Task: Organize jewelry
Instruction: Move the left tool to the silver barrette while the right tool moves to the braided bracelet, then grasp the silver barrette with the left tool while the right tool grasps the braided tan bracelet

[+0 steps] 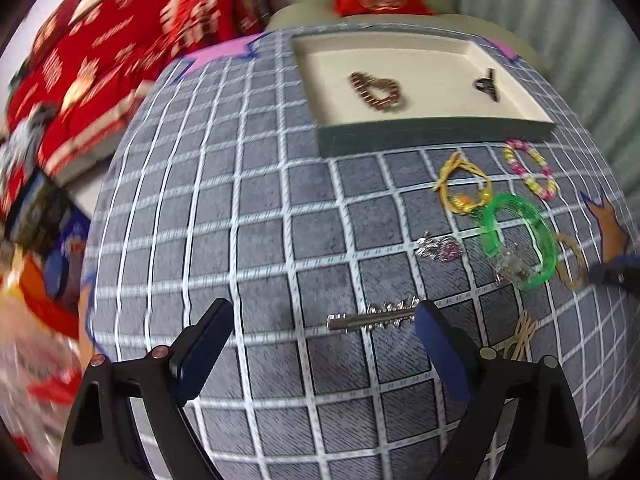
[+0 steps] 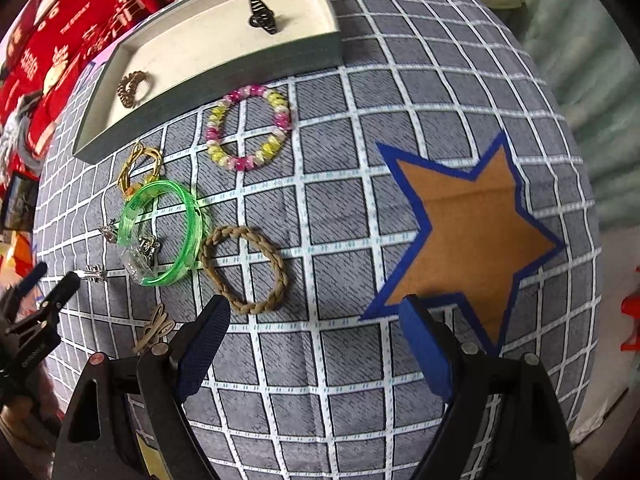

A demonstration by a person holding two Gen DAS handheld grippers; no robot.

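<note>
My left claw point(image 1: 324, 344) stands wide, holding nothing, low over the grey checked cloth point(image 1: 240, 208) that covers the tabletop. A silver hair clip point(image 1: 372, 317) lies on the cloth between its two fingers, nearer the right-hand finger and touching or just short of its tip; I cannot tell which. A tangle of tan rubber bands point(image 1: 520, 336) lies just outside that same finger.

Ahead and to the right of the left claw:
- a green bangle point(image 1: 520, 236) with a clear piece at its near edge;
- a small silver charm point(image 1: 438, 247) just left of the bangle;
- a yellow cord bracelet point(image 1: 464, 184) beyond the bangle;
- a pink and yellow bead bracelet point(image 1: 530, 168) further right.

The tray point(image 1: 436, 130) sits well ahead of the left claw. It contains a brown bead bracelet point(image 1: 376, 90) and a black hair claw clip point(image 1: 486, 84), set apart from each other.

My right claw point(image 2: 314, 328) is also wide and holds nothing. A braided tan ring point(image 2: 244, 268) lies just ahead of its left finger, beside the green bangle. An orange star patch with a blue border point(image 2: 472, 232) lies ahead of its right finger. The left claw shows at the far left of the right wrist view, with the hair clip at its tip.
</note>
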